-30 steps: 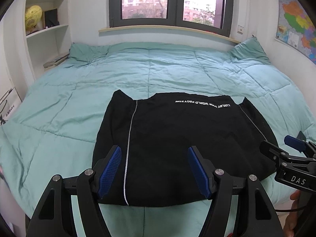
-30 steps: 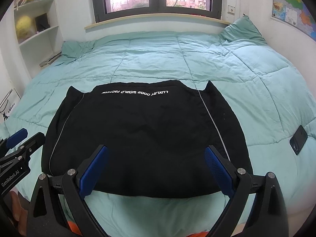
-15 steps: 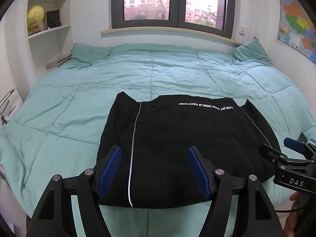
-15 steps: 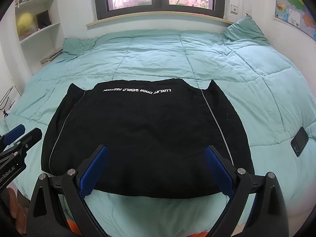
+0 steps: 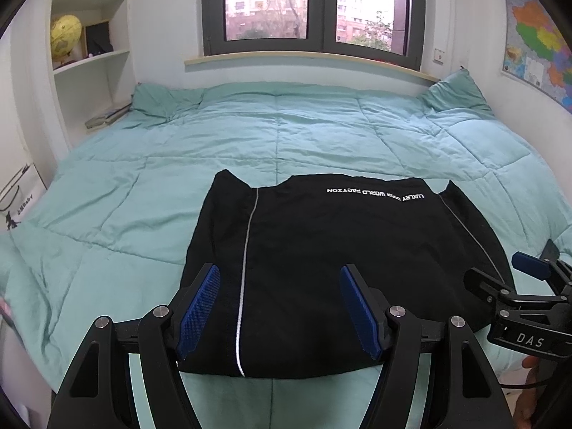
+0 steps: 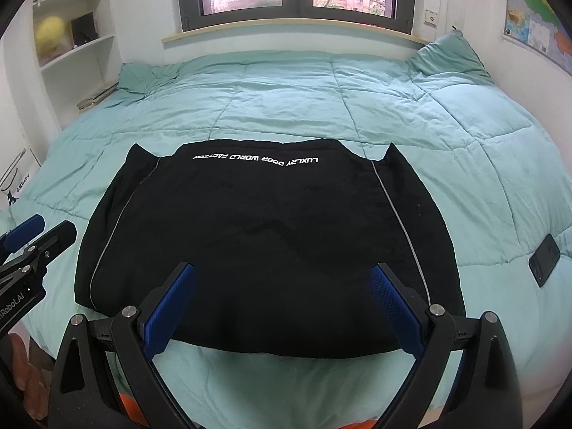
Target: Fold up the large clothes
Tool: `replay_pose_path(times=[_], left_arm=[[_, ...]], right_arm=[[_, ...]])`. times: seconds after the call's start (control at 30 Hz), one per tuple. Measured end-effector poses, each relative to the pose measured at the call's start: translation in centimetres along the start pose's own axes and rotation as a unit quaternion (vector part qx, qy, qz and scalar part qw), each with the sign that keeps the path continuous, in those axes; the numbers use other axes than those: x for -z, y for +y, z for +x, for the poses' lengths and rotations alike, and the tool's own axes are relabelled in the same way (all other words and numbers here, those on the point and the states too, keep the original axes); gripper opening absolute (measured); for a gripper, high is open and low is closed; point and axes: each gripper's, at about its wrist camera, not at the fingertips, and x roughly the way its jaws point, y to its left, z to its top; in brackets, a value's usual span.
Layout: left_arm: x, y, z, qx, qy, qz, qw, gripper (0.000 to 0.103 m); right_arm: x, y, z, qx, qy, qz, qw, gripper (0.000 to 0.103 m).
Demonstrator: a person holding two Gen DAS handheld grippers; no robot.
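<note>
A black garment [image 5: 339, 268] with grey side piping and white lettering lies folded flat near the front edge of the bed; it also shows in the right wrist view [image 6: 264, 236]. My left gripper [image 5: 280, 304] is open and empty, held above the garment's front left part. My right gripper [image 6: 282, 304] is open and empty above the garment's front edge. The right gripper appears at the right edge of the left wrist view [image 5: 507, 279], and the left gripper at the left edge of the right wrist view [image 6: 39, 232].
A teal quilt [image 5: 286, 136] covers the bed. A black phone [image 6: 544, 260] lies on the quilt to the right of the garment. A pillow [image 6: 447, 57] is at the far right corner. White shelves [image 5: 93, 57] stand at the left, a window behind.
Both grippers have drawn back and risen slightly from the garment, so it looks a little farther away. Both stay open. The garment has not moved.
</note>
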Motion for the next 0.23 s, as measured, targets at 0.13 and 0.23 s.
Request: replay_pose_path(times=[0.13,0.23], left_arm=[[-0.04,0.15,-0.32,-0.008,-0.023,0.008,0.9997,0.071],[-0.22,0.85,-0.04,0.002,-0.017,-0.001,0.9998,0.072]], right_arm=[[0.2,-0.05,0.42,-0.001,0.004,0.002,1.0,0.098],[0.39,0.16,0.74,-0.002,0.007,0.0,1.0,0.098]])
